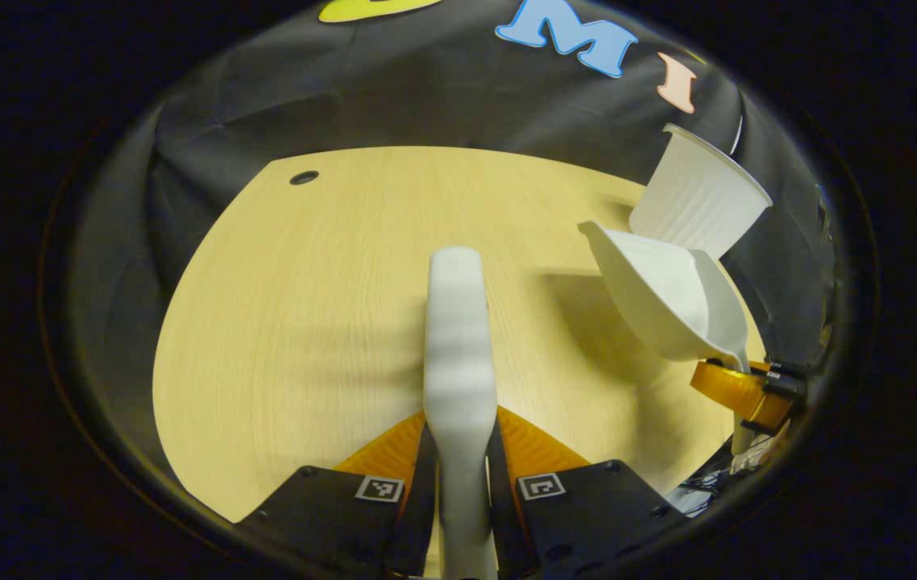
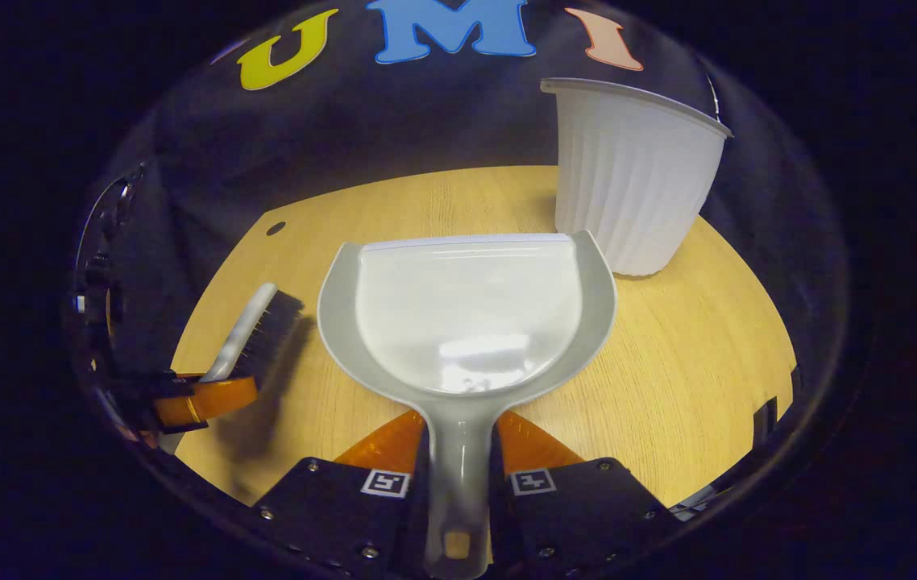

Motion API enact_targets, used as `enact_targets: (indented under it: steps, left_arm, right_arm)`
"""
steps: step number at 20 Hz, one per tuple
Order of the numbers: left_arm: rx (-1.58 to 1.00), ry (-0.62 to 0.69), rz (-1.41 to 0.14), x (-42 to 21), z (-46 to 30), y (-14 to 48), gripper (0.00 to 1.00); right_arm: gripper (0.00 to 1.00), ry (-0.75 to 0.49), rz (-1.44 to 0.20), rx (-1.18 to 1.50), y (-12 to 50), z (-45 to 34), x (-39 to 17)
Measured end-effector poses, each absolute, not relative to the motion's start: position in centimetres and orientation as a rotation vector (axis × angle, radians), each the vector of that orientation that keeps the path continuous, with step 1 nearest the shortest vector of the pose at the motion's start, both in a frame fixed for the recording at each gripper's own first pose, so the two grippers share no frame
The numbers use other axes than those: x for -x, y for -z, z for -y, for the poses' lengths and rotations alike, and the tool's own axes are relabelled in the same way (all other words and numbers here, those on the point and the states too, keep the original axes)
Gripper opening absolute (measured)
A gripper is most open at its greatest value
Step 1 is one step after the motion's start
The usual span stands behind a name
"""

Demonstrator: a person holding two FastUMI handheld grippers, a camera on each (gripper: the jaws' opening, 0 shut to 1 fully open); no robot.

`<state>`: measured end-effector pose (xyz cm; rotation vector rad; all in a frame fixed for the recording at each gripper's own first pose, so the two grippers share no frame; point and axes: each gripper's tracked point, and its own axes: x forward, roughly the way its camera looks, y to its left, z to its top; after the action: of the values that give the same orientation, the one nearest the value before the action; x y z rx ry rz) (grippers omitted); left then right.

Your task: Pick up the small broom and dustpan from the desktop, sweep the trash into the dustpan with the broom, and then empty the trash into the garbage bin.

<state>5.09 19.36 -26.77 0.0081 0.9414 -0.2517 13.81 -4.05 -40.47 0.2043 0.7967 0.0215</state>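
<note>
My left gripper [image 1: 459, 463] is shut on the small broom [image 1: 458, 354], whose white back points forward above the wooden desktop [image 1: 305, 322]. At the left of the right gripper view the same broom [image 2: 257, 334] shows its dark bristles, held by the left gripper [image 2: 197, 399]. My right gripper [image 2: 458, 459] is shut on the handle of the grey-white dustpan [image 2: 466, 314], which is held level over the desk; its pan looks bare. The dustpan [image 1: 668, 298] and the right gripper [image 1: 740, 387] also show at the right of the left gripper view. The white ribbed garbage bin [image 2: 628, 185] stands just beyond the dustpan's right corner.
The bin [image 1: 700, 201] stands near the desk's far right edge. A small dark cable hole [image 1: 304, 177] lies at the desk's far left. Black cloth walls close in behind and beside the desk. The rounded front edge of the desk runs below both grippers.
</note>
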Motion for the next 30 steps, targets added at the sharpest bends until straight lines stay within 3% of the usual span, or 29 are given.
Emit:
enact_targets:
  steps: [16,21,23,26,27,28,29,30]
  left_arm:
    - [-0.037,0.176,-0.994,-4.8,-18.4,27.3,0.37]
    - [-0.041,0.161,-0.994,-4.1,-18.4,27.6,0.43]
    - [-0.049,0.154,-0.973,-4.0,-18.3,27.2,0.45]
    - [-0.064,0.154,-0.936,-3.8,-18.1,26.1,0.48]
    - [-0.056,0.155,-0.92,-3.7,-18.0,25.4,0.52]
    - [-0.047,0.154,-0.903,-3.7,-17.8,24.9,0.58]
    - [-0.041,0.149,-0.882,-3.4,-17.8,24.5,0.65]
    - [-0.034,0.141,-0.858,-3.2,-17.9,23.9,0.79]
  right_arm:
    - [0.32,-0.043,-0.93,-0.186,43.2,5.1,-13.0]
    - [0.36,-0.079,-0.934,-0.188,42.8,5.1,-13.0]
    - [0.48,-0.095,-0.926,-0.185,42.0,5.4,-12.9]
    - [0.81,-0.129,-0.914,-0.179,41.4,5.5,-12.6]
    - [0.87,-0.136,-0.909,-0.17,41.2,5.7,-12.6]
    - [0.98,-0.139,-0.899,-0.16,40.6,6.1,-12.4]
    - [0.98,-0.141,-0.886,-0.154,40.2,6.5,-12.3]
    - [0.98,-0.143,-0.871,-0.15,39.6,6.7,-12.1]
